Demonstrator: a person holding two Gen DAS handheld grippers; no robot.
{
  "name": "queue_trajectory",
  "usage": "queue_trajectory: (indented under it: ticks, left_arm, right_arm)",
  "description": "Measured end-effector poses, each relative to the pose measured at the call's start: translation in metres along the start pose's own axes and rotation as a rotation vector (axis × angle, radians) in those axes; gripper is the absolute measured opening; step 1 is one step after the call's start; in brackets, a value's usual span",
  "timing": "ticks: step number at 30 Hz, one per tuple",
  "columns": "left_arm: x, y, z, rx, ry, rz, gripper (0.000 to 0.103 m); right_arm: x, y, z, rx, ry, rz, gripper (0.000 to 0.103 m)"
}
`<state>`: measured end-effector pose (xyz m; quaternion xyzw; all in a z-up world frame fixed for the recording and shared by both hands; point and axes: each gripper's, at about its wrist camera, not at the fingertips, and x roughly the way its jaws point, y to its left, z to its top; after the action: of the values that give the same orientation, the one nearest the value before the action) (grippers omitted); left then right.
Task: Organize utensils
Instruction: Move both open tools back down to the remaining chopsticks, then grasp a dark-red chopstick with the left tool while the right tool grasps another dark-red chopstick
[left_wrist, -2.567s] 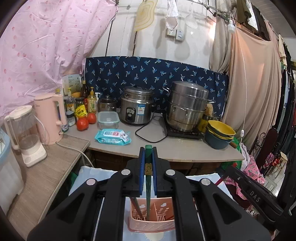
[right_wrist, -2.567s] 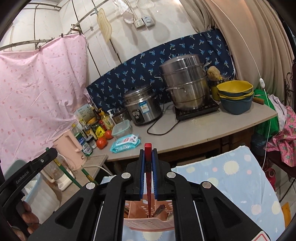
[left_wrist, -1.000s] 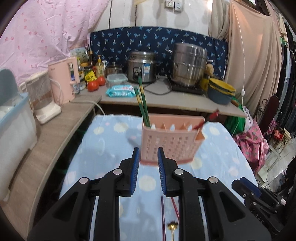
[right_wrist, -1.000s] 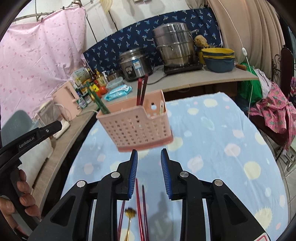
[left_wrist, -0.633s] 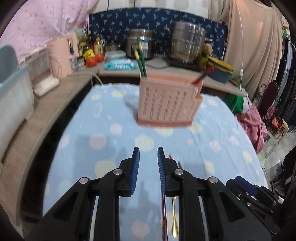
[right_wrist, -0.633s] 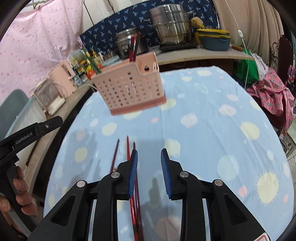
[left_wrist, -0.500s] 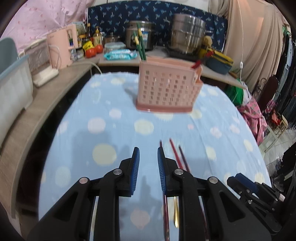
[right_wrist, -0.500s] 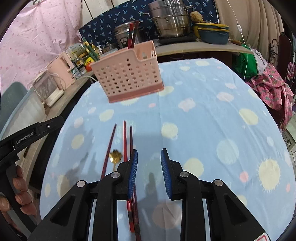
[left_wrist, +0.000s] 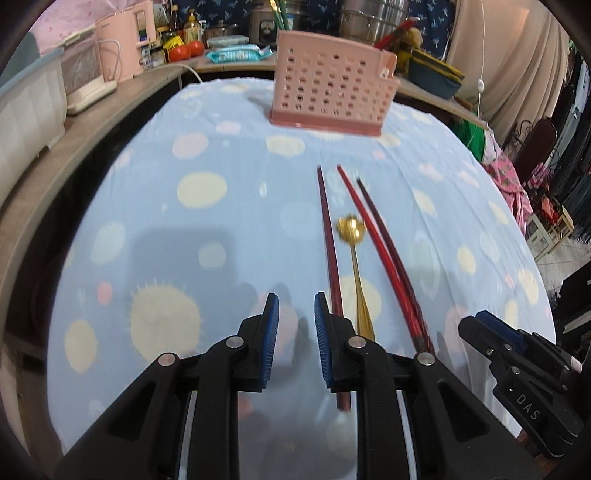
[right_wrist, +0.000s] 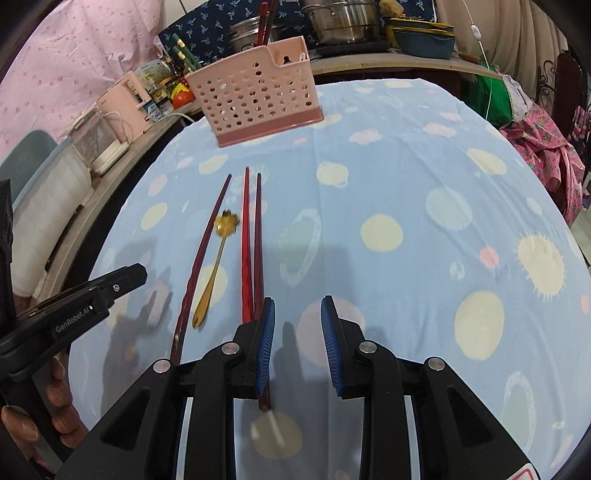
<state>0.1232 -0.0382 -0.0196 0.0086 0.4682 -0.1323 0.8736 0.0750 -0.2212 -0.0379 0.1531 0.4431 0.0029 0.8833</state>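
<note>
Three red chopsticks and a gold spoon lie flat on the cloth, near its middle. They run side by side and point at the pink basket. The spoon lies between the left chopstick and the other two, with its round end toward the basket. The basket stands at the far end of the cloth, well apart from them. Green chopsticks stick up out of its left end and red ones out of its right end.

The left claw hangs low over the cloth, just left of the chopsticks. Its blue pads are apart with nothing between them. The right claw hangs just right of the chopsticks. It too is open and holds nothing. A hand grips the left claw's handle.

The cloth is light blue with pale yellow and pink dots and suns. Beyond it is a counter with a pink kettle, tomatoes, a pack of wipes, steel pots and stacked bowls. A pink sheet hangs on the left and a tan curtain on the right.
</note>
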Motion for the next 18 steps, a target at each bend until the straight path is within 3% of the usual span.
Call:
queue_trajectory:
  ticks: [12,18]
  left_arm:
    - [-0.003,-0.009,-0.024,0.023,0.026,-0.027,0.019]
    - [0.002,-0.013,-0.033,0.036,0.044,-0.037,0.019]
  right_arm:
    - [0.001,0.013,-0.034,-0.051,0.061,0.018,0.025]
    - [0.002,0.015,-0.04,-0.062,0.075,0.026,0.018]
